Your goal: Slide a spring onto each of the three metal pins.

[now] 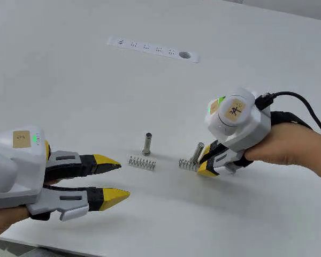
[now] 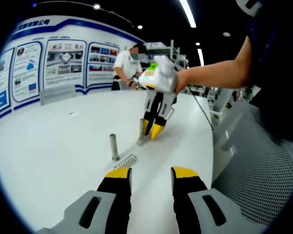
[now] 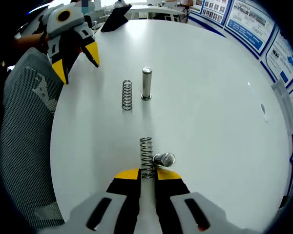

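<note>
The left gripper [image 1: 123,180] is hovering low over the table's [image 1: 166,230] near edge, jaws parted and empty. The right gripper [image 1: 205,164] is reaching in sideways, pinching the end of a spring [image 3: 146,151] beside a pin [image 3: 163,159]. Two springs and two pins are showing (the other spring [image 1: 142,162] is lying by the upright pin [image 1: 147,143]). Beyond, a power strip [image 1: 152,48] is lying, its markings too small to read.

Your left gripper [image 1: 124,180] has its jaws spread apart. Your right gripper [image 3: 147,174] jaws clamp one spring [image 3: 146,155] end.
</note>
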The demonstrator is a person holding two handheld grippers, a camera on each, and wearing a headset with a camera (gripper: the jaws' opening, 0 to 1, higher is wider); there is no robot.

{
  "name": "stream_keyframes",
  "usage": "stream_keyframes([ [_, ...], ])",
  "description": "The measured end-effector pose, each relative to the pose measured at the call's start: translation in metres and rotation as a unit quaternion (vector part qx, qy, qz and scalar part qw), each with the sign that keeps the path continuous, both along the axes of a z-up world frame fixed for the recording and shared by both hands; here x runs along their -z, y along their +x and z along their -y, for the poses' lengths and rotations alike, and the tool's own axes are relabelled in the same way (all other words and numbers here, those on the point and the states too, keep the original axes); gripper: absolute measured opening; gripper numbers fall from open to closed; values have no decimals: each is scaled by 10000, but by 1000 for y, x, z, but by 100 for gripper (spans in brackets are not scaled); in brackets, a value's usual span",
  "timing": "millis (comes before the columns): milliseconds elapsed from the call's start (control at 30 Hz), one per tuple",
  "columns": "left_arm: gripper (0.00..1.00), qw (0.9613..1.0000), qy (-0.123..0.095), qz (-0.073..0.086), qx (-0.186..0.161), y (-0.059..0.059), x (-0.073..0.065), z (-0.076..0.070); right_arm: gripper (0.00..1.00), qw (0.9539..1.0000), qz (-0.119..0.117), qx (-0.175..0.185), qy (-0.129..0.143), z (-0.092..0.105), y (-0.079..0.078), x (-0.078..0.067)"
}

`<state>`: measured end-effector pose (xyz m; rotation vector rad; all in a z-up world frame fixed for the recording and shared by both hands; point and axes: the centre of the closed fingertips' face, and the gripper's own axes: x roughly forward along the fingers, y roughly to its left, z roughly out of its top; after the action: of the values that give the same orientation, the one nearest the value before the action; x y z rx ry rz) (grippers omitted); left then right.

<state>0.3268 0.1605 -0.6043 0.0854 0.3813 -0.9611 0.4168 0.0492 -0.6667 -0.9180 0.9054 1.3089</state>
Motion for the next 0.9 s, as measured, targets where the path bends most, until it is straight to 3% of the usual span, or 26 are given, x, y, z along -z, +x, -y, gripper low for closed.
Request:
stream_keyframes([
  [433, 32, 10000, 21, 41, 75, -2, -4, 7, 11, 10000, -12, -31, -3, 1, -7, -1],
  [633, 33, 9996, 82, 80, 274, -4, -7, 16, 11, 10000, -7, -83, 9, 1, -18, -12],
  [900, 34, 9977, 197, 154, 628, -6, -9, 32, 11, 9995, -35, -308, 107, -7, -46, -30],
])
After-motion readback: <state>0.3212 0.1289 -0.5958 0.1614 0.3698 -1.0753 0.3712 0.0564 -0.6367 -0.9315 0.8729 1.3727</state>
